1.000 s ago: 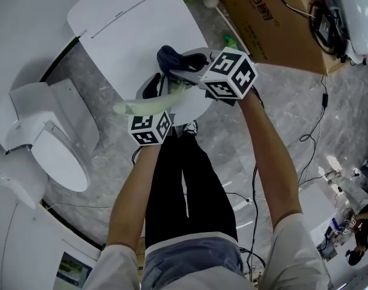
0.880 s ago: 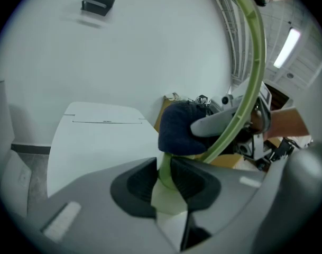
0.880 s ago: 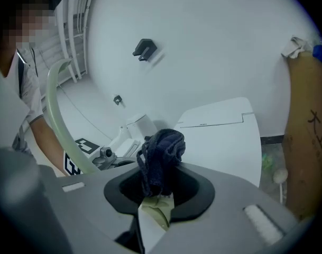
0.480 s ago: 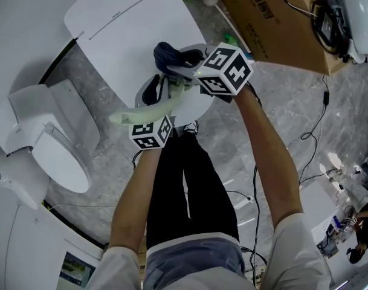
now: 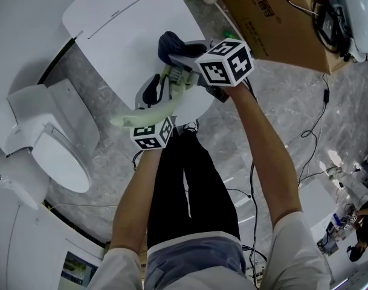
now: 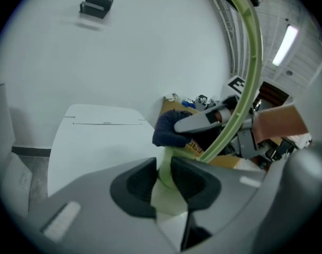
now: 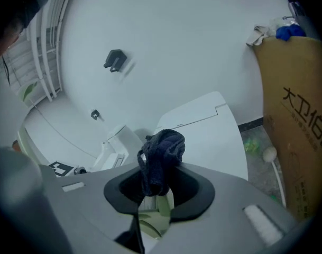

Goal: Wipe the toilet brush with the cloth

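The toilet brush [image 5: 148,111], pale green and curved, is held in the air above the person's legs, slanting from lower left to upper right. The left tool [image 6: 162,176] is clamped tight on its lower part, and the rest arches up and away in the left gripper view. At its upper end the dark blue cloth [image 7: 162,151] is bunched against it, pinched in the right tool [image 7: 158,190], whose jaws are closed on the cloth with a bit of green brush showing just beneath. Beyond lies a white slab [image 5: 123,29], with a toilet [image 5: 45,144] to the left and a cardboard box [image 5: 274,23] to the right on the grey floor [image 5: 304,119].
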A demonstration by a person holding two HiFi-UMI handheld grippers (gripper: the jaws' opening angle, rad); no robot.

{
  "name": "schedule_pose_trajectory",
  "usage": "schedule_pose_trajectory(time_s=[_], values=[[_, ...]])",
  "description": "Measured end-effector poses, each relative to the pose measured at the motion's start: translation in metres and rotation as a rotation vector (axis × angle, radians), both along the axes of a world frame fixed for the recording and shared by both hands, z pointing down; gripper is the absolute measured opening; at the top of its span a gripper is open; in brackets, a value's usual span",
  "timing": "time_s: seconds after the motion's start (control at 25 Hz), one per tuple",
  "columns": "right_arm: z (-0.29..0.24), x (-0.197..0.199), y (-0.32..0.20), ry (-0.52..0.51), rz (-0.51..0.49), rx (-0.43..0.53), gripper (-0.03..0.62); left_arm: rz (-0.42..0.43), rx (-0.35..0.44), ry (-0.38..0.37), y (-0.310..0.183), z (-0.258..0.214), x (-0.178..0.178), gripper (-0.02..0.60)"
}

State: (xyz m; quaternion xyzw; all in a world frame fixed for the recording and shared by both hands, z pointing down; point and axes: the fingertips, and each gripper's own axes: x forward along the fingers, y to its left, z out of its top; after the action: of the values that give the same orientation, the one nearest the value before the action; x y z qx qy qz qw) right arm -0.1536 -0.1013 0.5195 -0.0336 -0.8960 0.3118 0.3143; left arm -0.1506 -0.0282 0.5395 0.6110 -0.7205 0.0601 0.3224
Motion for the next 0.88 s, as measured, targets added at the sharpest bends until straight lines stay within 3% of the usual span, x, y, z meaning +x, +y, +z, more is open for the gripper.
schedule_pose_trajectory(time_s=[0.4,0.64,0.88], values=[[0.009,0.001,-0.009,0.016,0.031,-0.067,0.091,0.006,0.009,-0.006,-0.004,-0.004,-0.001,0.000],[0.018,0.009,-0.014,0.042,0.053,-0.036,0.089,-0.008,0.010,0.017,-0.003,-0.002,0.000,0.000],[0.023,0.010,-0.015,0.022,0.090,-0.101,0.089,-0.005,0.016,0.008,-0.003,-0.002,-0.002,0.000]])
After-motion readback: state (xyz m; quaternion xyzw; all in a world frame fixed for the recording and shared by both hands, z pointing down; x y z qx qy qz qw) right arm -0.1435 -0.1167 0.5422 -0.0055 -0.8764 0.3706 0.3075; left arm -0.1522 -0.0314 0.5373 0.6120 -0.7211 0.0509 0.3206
